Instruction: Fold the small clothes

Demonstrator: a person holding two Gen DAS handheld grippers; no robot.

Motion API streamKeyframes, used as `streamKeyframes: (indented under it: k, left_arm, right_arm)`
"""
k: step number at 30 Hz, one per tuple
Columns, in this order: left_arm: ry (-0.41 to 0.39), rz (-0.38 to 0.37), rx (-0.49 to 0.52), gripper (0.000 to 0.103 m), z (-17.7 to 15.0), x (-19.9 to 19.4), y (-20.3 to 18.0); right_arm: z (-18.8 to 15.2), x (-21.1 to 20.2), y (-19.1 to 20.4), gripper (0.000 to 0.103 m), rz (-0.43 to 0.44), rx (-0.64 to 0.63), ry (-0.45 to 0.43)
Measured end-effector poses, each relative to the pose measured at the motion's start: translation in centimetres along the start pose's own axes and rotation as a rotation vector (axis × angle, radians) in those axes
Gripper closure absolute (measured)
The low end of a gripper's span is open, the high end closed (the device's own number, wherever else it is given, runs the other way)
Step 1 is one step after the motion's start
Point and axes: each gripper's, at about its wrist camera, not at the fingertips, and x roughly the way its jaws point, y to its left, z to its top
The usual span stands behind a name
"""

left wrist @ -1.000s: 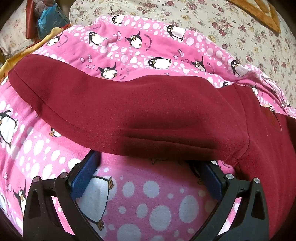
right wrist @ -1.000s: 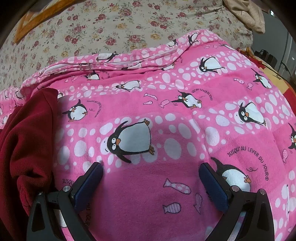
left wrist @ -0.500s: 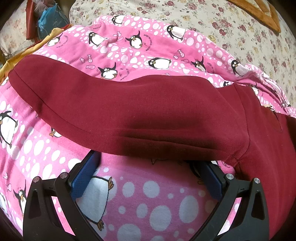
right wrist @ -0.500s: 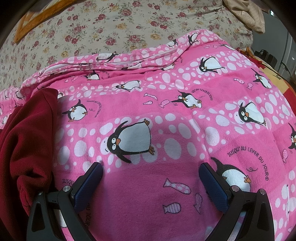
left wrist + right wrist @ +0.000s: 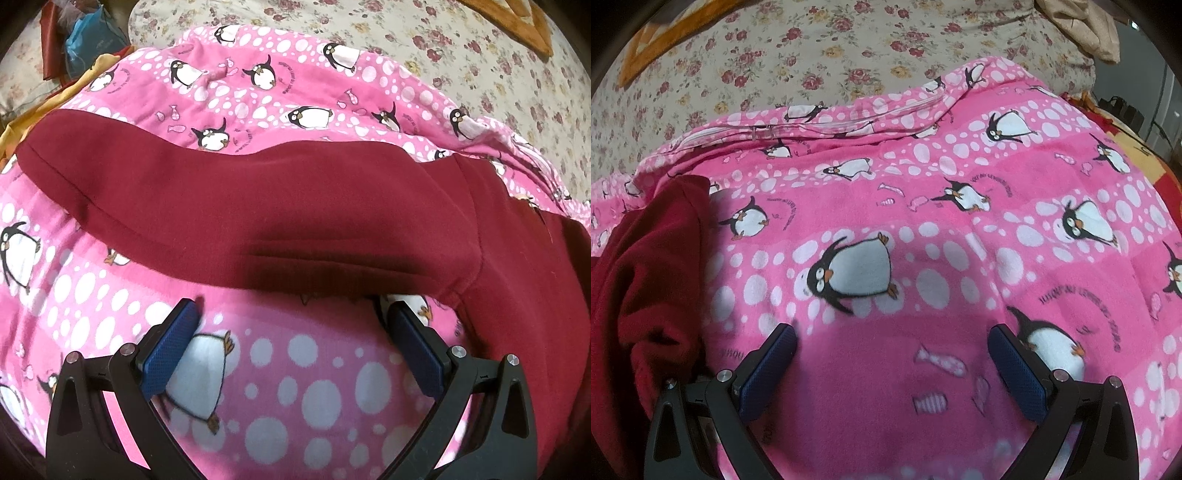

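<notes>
The left gripper (image 5: 291,317) is held wide open and empty, just short of the maroon garment (image 5: 280,214), which is spread across the pink penguin blanket (image 5: 303,387) toward its left edge. The right gripper (image 5: 892,343) is likewise spread wide, nothing grasped, over bare blanket beside the garment.

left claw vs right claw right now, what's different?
The left claw faces the maroon garment, whose sleeve edge lies just ahead of its tips; the right claw faces bare penguin blanket, with the garment off at its left side. Both are open, empty and low over the blanket.
</notes>
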Motion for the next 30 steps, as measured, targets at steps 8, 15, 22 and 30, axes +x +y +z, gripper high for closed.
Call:
streamKeyframes:
  k: [8, 15, 22, 30]
  left_arm:
    - [-0.052, -0.037, 0.012, 0.001, -0.9, -3.9, -0.4]
    - [-0.108, -0.081, 0.032, 0.001, -1.0, -7.2, -1.4]
    - [-0.144, -0.106, 0.059, 0.001, -1.4, -9.5, -3.8]
    - [-0.163, -0.083, 0.142, 0.001, -1.8, -10.2, -6.0]
  right_arm:
    - [-2.0, -6.5, -2.2, 0.000, 0.081, -0.001, 0.009]
    - [-2.8, -15.5, -5.0, 0.000, 0.135, -0.083, -0.012]
    - [-3.1, -20.1, -1.7, 0.000, 0.304, -0.115, 0.000]
    - [-3.6, -18.6, 9.4, 0.000, 0.449, -0.250, 0.012]
